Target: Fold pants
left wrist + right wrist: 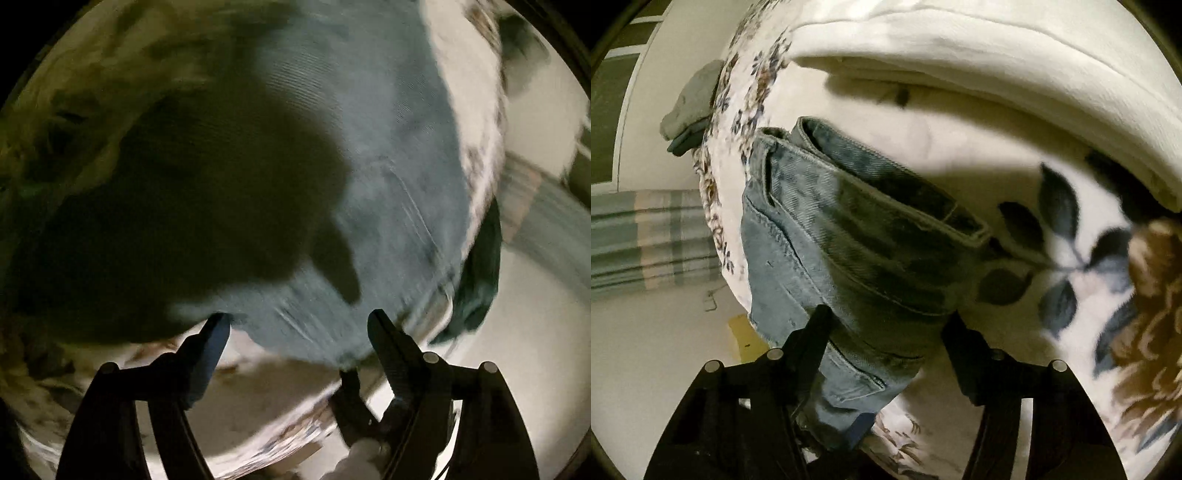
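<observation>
Light blue denim pants (827, 236) lie folded in layers on a floral bedspread (1071, 266). In the right wrist view my right gripper (886, 317) is open, its fingers on either side of the folded stack's near end. In the left wrist view the pants (388, 177) fill the middle, blurred and half in dark shadow. My left gripper (299, 321) is open just above their near edge, with nothing between its fingers.
A white blanket or pillow (997, 74) is bunched on the bed behind the pants. A grey-green cloth (694, 99) hangs at the bed's left edge. A striped rug (646, 236) and pale floor (657, 332) lie beside the bed.
</observation>
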Available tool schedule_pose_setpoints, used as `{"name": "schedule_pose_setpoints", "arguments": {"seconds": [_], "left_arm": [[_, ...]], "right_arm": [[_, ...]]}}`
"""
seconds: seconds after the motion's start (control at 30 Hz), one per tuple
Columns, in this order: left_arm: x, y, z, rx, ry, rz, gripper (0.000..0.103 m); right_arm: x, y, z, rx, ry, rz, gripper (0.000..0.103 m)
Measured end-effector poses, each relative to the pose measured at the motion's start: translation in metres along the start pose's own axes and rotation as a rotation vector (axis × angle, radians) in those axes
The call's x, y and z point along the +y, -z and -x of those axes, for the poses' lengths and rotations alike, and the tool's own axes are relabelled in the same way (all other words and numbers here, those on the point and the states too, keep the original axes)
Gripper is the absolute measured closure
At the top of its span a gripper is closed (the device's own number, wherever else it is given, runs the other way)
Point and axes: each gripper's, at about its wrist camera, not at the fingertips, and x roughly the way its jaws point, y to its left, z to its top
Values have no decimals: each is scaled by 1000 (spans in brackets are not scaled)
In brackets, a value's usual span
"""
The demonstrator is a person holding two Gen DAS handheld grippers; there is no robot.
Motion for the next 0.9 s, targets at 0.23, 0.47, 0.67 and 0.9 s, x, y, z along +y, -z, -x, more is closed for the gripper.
{"name": "schedule_pose_setpoints", "arguments": {"seconds": [0.23, 0.47, 0.67, 0.9], "left_arm": [[6, -3, 20, -41, -29, 18, 27], [9, 2, 25, -52, -38, -34, 27], [25, 13, 12, 1, -16, 42, 27], [28, -1, 8, -39, 63, 132, 27]], "right_arm": [[-12, -7, -16, -17, -109, -78, 37], [-11, 5, -5, -47, -190, -204, 62], [-2, 5, 6, -38, -253, -267, 66], [12, -1, 12, -12, -283, -271, 68]]}}
